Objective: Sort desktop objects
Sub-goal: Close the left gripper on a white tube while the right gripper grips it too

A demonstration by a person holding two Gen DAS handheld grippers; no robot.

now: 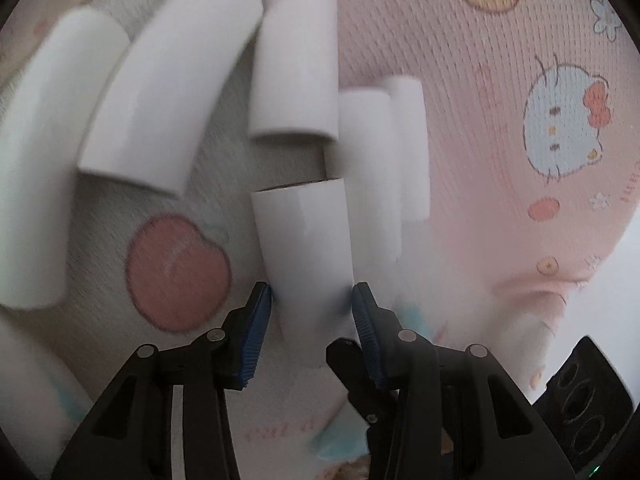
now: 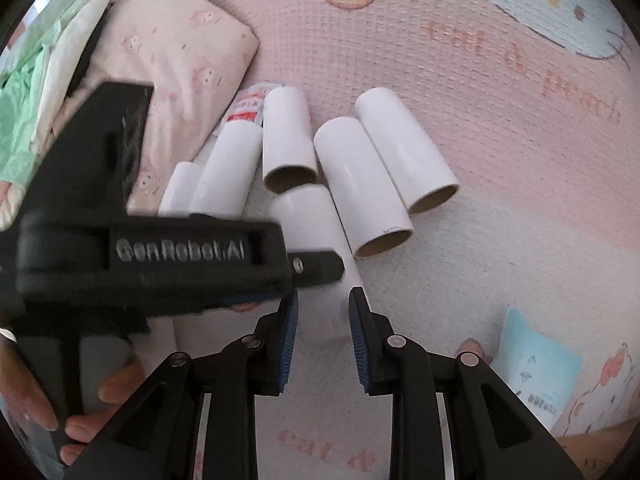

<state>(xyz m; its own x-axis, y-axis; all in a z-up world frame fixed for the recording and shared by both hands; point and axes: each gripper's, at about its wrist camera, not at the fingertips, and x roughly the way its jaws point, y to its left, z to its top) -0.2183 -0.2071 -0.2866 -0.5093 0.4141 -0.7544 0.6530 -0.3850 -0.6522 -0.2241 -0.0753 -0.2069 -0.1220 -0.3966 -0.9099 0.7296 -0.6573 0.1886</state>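
Observation:
Several white cardboard tubes lie side by side on a pink cartoon mat [image 2: 460,40]. One white tube [image 1: 304,240] lies nearer than the rest, pointing away from me. My left gripper [image 1: 311,292] straddles its near part, both blue pads touching its sides. From the right wrist the same tube [image 2: 308,220] runs under the left gripper's black body [image 2: 160,256]. My right gripper [image 2: 323,300] hangs over the tube's near end, its jaws a narrow gap apart with nothing pressed between them.
Other tubes [image 2: 360,184] lie to the right and behind. A red-and-white packet [image 2: 248,108] lies beyond them, by a pink pillow [image 2: 180,60] and green bags [image 2: 32,80]. A blue tissue pack [image 2: 536,368] and a black phone [image 1: 588,400] lie right. A hand [image 2: 100,412] shows at lower left.

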